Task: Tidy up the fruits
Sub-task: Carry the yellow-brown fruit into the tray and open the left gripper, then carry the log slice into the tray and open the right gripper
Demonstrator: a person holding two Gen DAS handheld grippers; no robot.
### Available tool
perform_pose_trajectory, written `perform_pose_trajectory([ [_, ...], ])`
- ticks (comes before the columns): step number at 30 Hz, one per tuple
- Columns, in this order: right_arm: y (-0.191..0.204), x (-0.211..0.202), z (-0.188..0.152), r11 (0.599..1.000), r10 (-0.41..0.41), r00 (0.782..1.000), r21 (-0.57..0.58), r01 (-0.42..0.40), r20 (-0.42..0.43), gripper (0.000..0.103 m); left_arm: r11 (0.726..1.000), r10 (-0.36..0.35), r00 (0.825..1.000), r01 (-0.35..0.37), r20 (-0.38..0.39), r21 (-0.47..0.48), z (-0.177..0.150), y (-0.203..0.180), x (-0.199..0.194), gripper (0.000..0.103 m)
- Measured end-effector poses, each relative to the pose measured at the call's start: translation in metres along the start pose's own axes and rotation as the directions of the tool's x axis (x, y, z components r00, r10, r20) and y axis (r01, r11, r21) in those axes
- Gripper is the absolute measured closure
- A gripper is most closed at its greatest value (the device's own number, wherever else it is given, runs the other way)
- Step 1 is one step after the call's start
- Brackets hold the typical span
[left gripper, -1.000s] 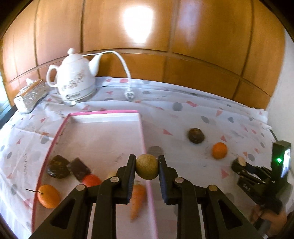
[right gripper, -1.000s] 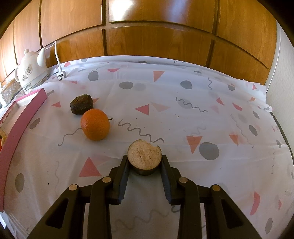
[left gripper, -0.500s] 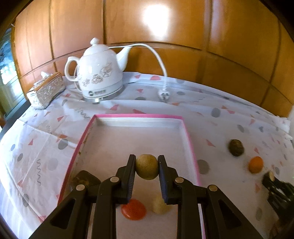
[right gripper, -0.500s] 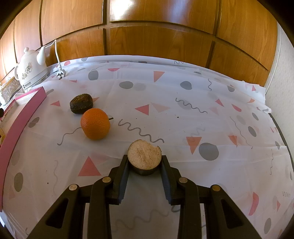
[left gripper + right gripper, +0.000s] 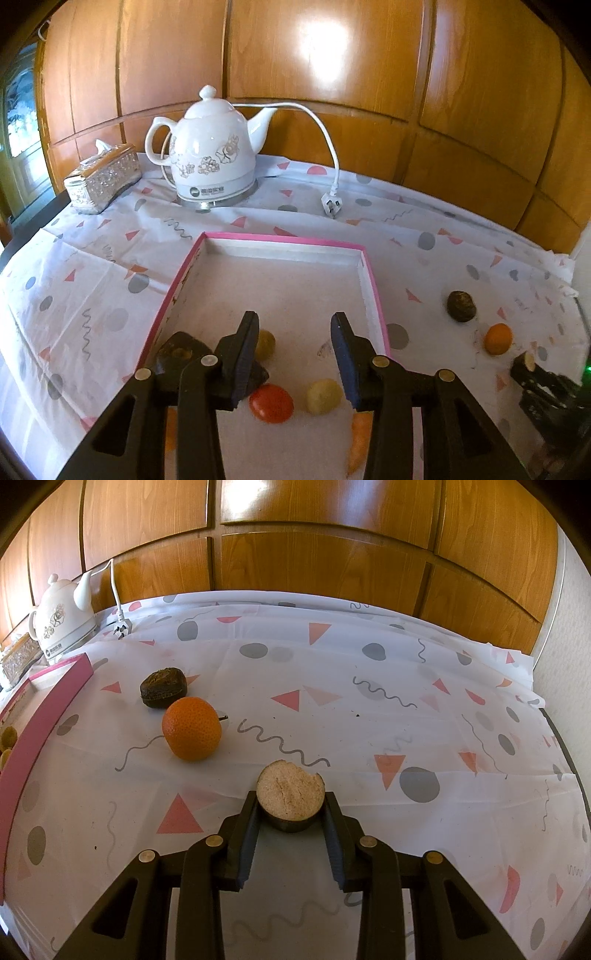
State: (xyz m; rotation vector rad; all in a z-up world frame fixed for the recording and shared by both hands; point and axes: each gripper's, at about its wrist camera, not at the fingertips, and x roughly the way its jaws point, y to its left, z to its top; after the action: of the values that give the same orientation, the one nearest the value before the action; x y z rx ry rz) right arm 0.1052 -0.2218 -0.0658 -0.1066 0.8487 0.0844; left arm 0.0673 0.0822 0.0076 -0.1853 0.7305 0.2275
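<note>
our left gripper [image 5: 295, 354] hangs over the pink tray [image 5: 373, 280], jaws just opened, nothing between them; the yellow-green fruit [image 5: 266, 343] lies in the tray. our right gripper [image 5: 291, 812] clamps a cut brown fruit [image 5: 290, 794] above the surface [image 5: 406, 738]

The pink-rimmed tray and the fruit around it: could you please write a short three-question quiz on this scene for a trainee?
1. True or false: the right gripper is empty.
2. Which lies on the patterned tablecloth, outside the pink-rimmed white tray? A) red round fruit B) round orange fruit C) small yellow fruit
3. In the right wrist view, how many unheld fruits lie on the tablecloth outside the tray?

Key:
1. False: its fingers clamp a halved brown fruit with a pale cut face.
2. B.
3. Two: the orange fruit and a dark wrinkled fruit.
</note>
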Motion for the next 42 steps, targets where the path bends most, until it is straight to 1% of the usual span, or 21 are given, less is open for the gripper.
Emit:
perform_pose_trajectory([
  [7, 0.003, 0.0, 0.001, 1.0, -0.02, 1.0, -0.018, 0.019, -0.003, 0.07, 0.999, -0.004, 1.0, 0.005, 0.016, -0.041, -0.008, 0.011, -0.022, 0.062],
  [14, 0.006, 0.0, 0.001, 0.998, -0.04, 0.999, -0.04, 0.039, -0.005, 0.07, 0.998, 0.002, 1.0, -0.001, 0.02, -0.061, -0.015, 0.021, -0.033, 0.062],
  [18, 0.006, 0.0, 0.001, 0.998, -0.045, 0.999, -0.046, 0.045, -0.005, 0.07, 0.998, 0.007, 1.0, -0.007, 0.003, -0.066, -0.023, 0.026, -0.033, 0.056],
  [25, 0.012, -0.001, 0.001, 0.995, -0.077, 0.997, -0.06, 0.077, -0.005, 0.07, 0.999, 0.012, 0.999, -0.013, -0.036, -0.048, -0.044, 0.024, -0.028, 0.055],
  [28, 0.011, -0.006, 0.001, 0.997, -0.07, 0.997, -0.025, 0.07, -0.016, 0.07, 1.0, 0.007, 0.999, -0.008, -0.045, -0.022, -0.051, 0.019, -0.026, 0.054],
  [31, 0.021, -0.018, -0.001, 1.0, -0.021, 1.0, -0.005, 0.021, -0.002, 0.07, 1.0, 0.004, 0.999, -0.004, -0.047, -0.001, -0.056, 0.014, -0.024, 0.052],
  [36, 0.061, -0.036, -0.004, 0.993, 0.11, 0.994, -0.047, -0.11, 0.006, 0.07, 1.0, -0.001, 0.999, 0.001, -0.042, 0.007, -0.058, 0.013, -0.024, 0.051],
  [39, 0.089, -0.048, 0.003, 0.977, 0.2, 0.98, -0.081, -0.198, 0.017, 0.07, 1.0, 0.008, 1.0, -0.008, -0.028, 0.0, -0.057, 0.016, -0.027, 0.051],
  [42, 0.117, -0.063, 0.011, 0.954, 0.276, 0.96, -0.135, -0.269, 0.037, 0.07, 1.0, 0.02, 1.0, -0.02, -0.017, -0.018, -0.056, 0.023, -0.03, 0.051],
])
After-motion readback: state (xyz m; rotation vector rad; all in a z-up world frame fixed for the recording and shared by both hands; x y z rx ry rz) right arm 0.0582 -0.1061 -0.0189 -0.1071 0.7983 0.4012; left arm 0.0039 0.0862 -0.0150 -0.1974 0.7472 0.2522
